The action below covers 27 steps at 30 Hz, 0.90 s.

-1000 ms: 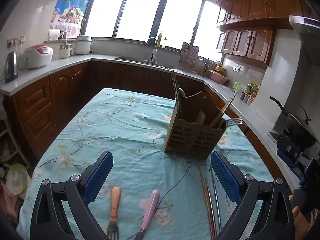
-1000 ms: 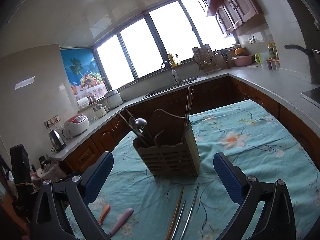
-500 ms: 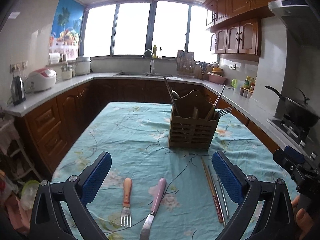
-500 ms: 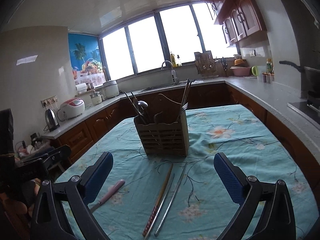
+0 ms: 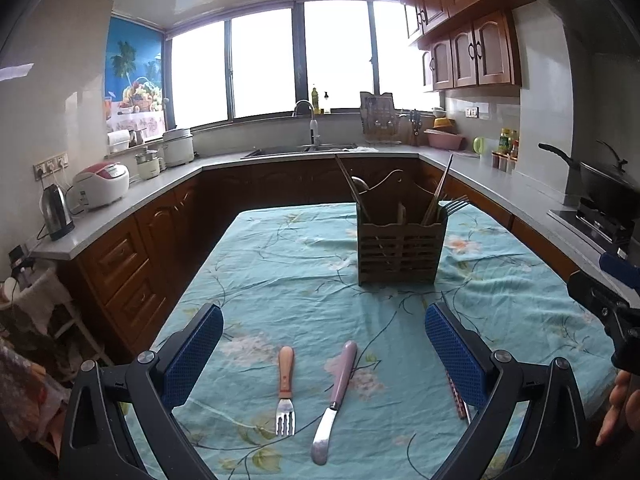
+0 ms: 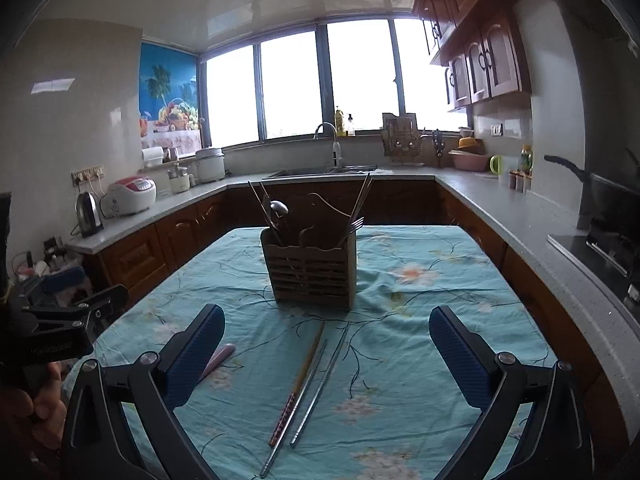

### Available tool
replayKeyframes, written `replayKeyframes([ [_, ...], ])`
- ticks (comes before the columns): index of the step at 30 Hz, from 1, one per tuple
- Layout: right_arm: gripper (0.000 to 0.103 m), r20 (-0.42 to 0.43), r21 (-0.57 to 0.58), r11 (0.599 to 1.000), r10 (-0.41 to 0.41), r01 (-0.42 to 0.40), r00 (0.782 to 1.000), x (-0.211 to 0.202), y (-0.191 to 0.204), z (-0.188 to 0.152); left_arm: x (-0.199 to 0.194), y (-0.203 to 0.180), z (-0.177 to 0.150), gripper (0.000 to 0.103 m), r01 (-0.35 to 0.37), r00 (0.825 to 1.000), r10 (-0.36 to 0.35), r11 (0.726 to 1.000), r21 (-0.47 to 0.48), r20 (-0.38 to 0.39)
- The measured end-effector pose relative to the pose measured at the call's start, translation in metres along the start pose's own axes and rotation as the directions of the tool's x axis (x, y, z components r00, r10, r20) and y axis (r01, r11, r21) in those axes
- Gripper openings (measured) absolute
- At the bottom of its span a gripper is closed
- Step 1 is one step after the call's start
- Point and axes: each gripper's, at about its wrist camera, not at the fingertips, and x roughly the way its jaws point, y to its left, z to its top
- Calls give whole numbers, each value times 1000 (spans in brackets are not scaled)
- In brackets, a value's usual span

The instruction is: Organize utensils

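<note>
Left wrist view: the left claw (image 5: 322, 354) was held wide above the near part of the counter (image 5: 280, 264), nothing between its blue pads. Between the pads, on the floral cloth, a fork (image 5: 285, 388) with an orange handle was laid beside a knife (image 5: 335, 396) with a pink handle, the two close but apart, handles pointed far. A patterned chopstick (image 5: 456, 394) was partly hidden behind the right pad. Farther off, right of centre, a wooden holder (image 5: 401, 250) was stood upright, with chopsticks, a fork and a spoon kept inside it. The right claw was seen at the right edge, gripped by a hand (image 5: 622, 408).

In the right wrist view the right claw (image 6: 326, 354) was likewise spread wide and empty. Three loose chopsticks were laid between its pads, near the holder (image 6: 310, 274): a patterned wooden one (image 6: 298, 382) and two metal ones (image 6: 320, 380), lined up side by side. The tip of the pink handle (image 6: 222, 354) was seen by the left pad.
</note>
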Motion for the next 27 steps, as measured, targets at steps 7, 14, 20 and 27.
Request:
replayKeyframes([
  [7, 103, 28, 40, 999, 0, -1, 1000, 4, -3, -14, 1, 6, -8, 102, -4, 1000, 5, 999, -35, 21],
  [14, 103, 68, 46, 999, -21, 18, 997, 1, -4, -22, -1, 10, -19, 102, -1, 999, 2, 999, -45, 36],
  [20, 103, 45, 40, 999, -23, 22, 999, 2, -3, -25, -5, 8, -20, 102, -10, 999, 11, 1000, -27, 37],
  [27, 103, 38, 27, 999, -18, 17, 999, -1, 2, -25, -7, 9, -20, 102, -12, 999, 12, 1000, -27, 31],
])
